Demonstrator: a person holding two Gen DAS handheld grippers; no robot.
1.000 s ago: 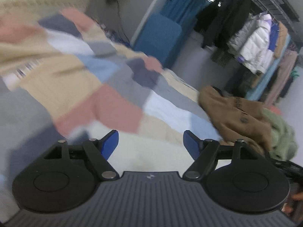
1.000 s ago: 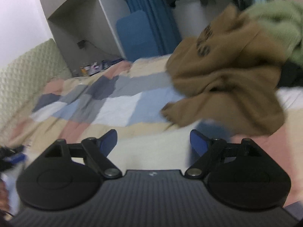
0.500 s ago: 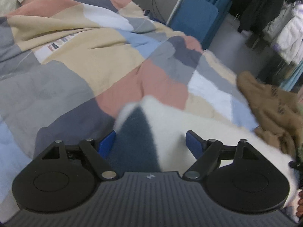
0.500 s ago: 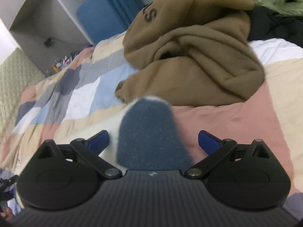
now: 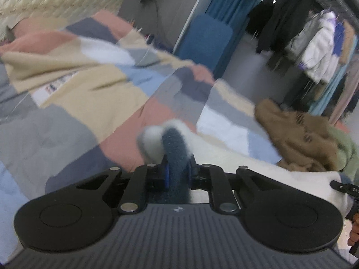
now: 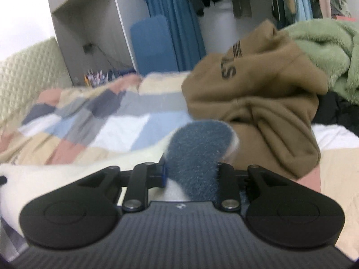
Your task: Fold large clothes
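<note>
Fleece garment (image 5: 224, 154), beside the brown hoodie (image 6: 258, 94): soft, bulky, will sag. You have left gripper (image 5: 178, 171) and right gripper (image 6: 190, 172) each clamped on its blue trim; keep holding there.

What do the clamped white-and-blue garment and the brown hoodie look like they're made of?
White-and-blue garment: looks like plush fleece, matte; its edges are fuzzy where the right gripper and left gripper pinch it. Brown hoodie: probably a thick cotton-type sweatshirt knit, matte, with soft heavy folds and printed dark lettering. Fibre content can't be told.
</note>
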